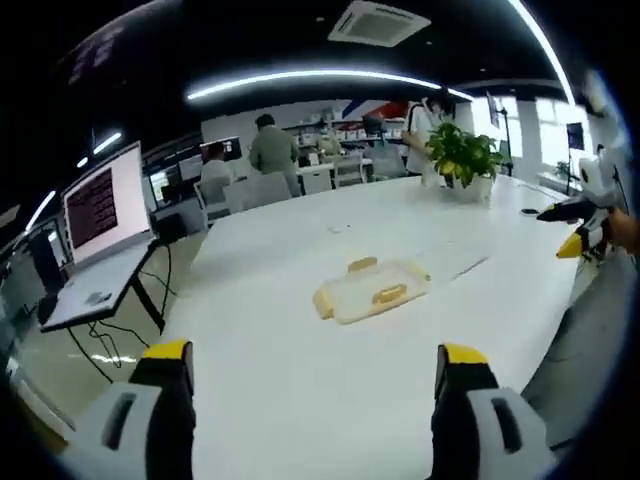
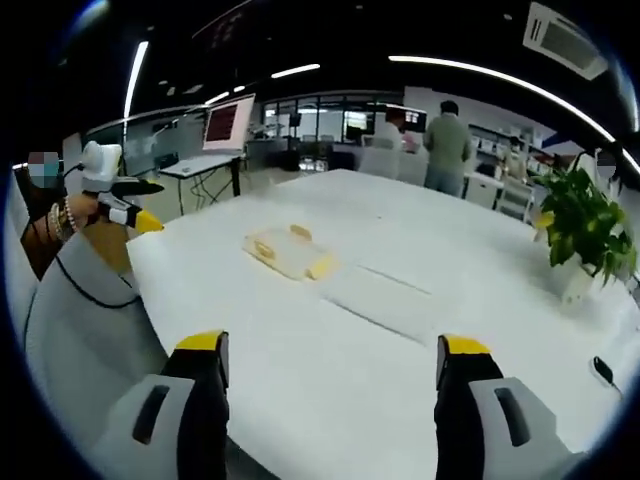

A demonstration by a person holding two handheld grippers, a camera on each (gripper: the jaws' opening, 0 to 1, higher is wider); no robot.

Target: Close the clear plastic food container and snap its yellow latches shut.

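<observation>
- The clear plastic food container (image 1: pixel 371 291) lay flat on the white tabletop (image 1: pixel 300 380), well ahead of the left tool (image 1: pixel 315 385) and between its two jaws as the left gripper view saw it.
- Yellow latches (image 1: pixel 389 294) showed on the container; whether they were snapped down could not be told.
- The left tool's jaws stood wide apart and held nothing.
- The right tool (image 2: pixel 330 375) was likewise spread wide and empty, above the near edge of the tabletop (image 2: pixel 330 400).
- In the right gripper view the container (image 2: pixel 288 252) sat far off, up and left of the jaws, with a pale flat sheet (image 2: pixel 385 300) on the tabletop just beside it.
- The right tool (image 1: pixel 580 235) entered the left gripper view at the right edge, held well apart from the container.
- A potted plant (image 1: pixel 462 160) stood at the far side of the tabletop, and a laptop (image 1: pixel 105 215) rested on a side stand to the left.
- People stood in the background.
</observation>
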